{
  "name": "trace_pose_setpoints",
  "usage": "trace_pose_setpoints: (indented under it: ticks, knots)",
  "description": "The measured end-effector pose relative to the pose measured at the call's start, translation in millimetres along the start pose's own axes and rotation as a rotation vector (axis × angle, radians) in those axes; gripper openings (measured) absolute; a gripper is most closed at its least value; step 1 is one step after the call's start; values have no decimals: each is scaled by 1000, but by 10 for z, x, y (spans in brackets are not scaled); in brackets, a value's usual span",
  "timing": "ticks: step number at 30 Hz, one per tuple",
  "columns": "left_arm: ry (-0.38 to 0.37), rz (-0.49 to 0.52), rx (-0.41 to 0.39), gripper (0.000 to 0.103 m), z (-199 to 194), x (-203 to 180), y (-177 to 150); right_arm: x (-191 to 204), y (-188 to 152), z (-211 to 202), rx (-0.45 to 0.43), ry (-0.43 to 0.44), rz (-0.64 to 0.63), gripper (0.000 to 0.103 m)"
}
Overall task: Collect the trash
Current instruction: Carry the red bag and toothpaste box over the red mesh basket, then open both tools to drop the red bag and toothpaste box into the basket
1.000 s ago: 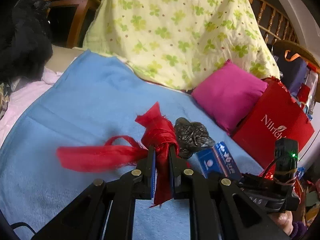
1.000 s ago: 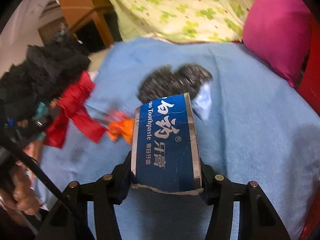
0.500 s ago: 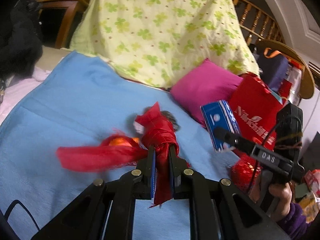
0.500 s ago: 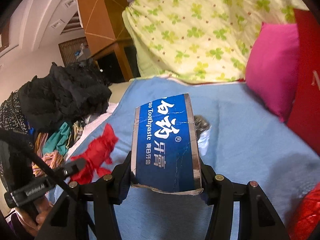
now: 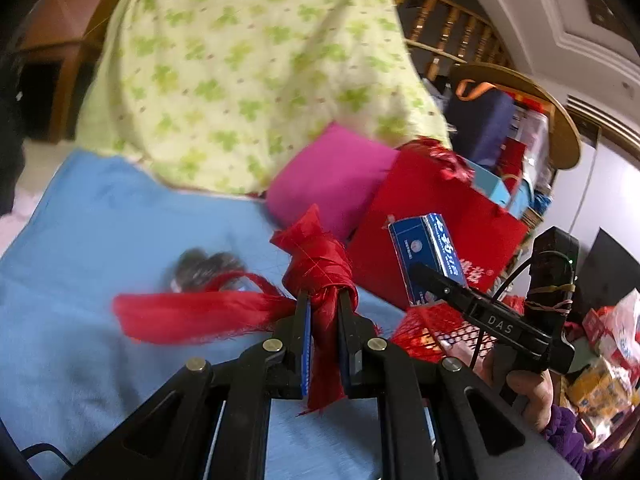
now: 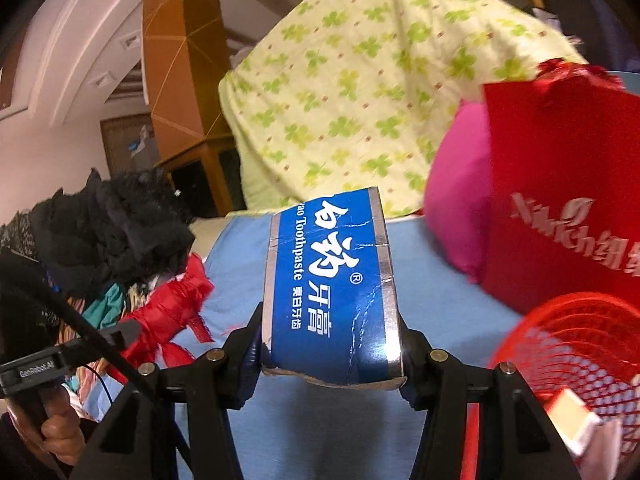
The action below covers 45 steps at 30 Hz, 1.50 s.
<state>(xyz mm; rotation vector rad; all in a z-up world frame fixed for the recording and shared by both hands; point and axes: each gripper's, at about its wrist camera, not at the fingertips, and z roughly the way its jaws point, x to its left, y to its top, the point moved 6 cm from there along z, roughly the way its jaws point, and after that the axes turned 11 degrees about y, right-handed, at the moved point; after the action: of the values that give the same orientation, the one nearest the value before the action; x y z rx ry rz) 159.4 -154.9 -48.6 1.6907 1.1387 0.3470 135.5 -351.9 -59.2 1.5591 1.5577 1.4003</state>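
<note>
- Carry step in hand, judging by both loads held clear of the light-blue blanket (image 5: 100, 232) and close to the bin.
- Left gripper (image 5: 323, 308) clenched on a frayed red satin ribbon scrap (image 5: 316, 268), knotted part pinched between the pads, loose tail trailing out to the left above the blanket.
- Right gripper (image 6: 330, 344) clamped across a flat blue cardboard toothpaste box (image 6: 332, 292), lower end torn, silver edges pressed by both pads; box upright and slightly tilted.
- Red mesh wire basket (image 6: 572, 344) at lower right of the right wrist view, just beside the box; probably the trash bin.
- Inside the basket: one pale, boxy piece (image 6: 572, 424) visible through the mesh; nothing else identifiable.
- Tall red paper bag with white lettering (image 6: 560, 184) standing behind the basket, against a magenta cushion (image 6: 456, 208); contents hidden.
- Next move, as a judgement: swing the toothpaste box over the basket rim and release, then bring the ribbon across likewise.
- Care needed with the ribbon's dangling tail, likely to snag on the mesh or drape outside the rim.
- Dark crumpled wrapper (image 5: 204, 268) lying on the blanket, blurred; seemingly one more piece to collect.
</note>
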Motion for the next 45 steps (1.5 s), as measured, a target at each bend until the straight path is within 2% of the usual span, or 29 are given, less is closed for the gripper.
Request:
trace_pose_setpoints:
  ticks: [7,13,23,31,36,37,38,39,45]
  knots:
    - [-55,72,-10,12,34,-512,152,-358,102,-511,-62,-95,25,58]
    - [-105,137,7,12,216,-985,176,-650,63,-821,-72,-194,47,58]
    - [-160,198,83,12,614,-1551,66,-1235,-78,-1170,-46,-349,126,58]
    - [-196,236,146,14,812,-1837,-72,-1497,-151,-1323,-35,-395,183,59]
    - [-223,213,200,26,926,-1871,-177,-1612,-222,-1339,-25,-403,236,61]
    - [-232,205,209,30,944,-1865,-196,-1634,-233,-1334,-22,-401,247,61]
    - [-236,193,218,43,960,-1848,-212,-1650,-245,-1323,-15,-398,257,62]
    - [-237,183,221,50,963,-1827,-212,-1659,-240,-1309,-12,-396,261,65]
    - [-203,127,204,51,891,-1501,-177,-1613,-205,-1246,-16,-385,258,68]
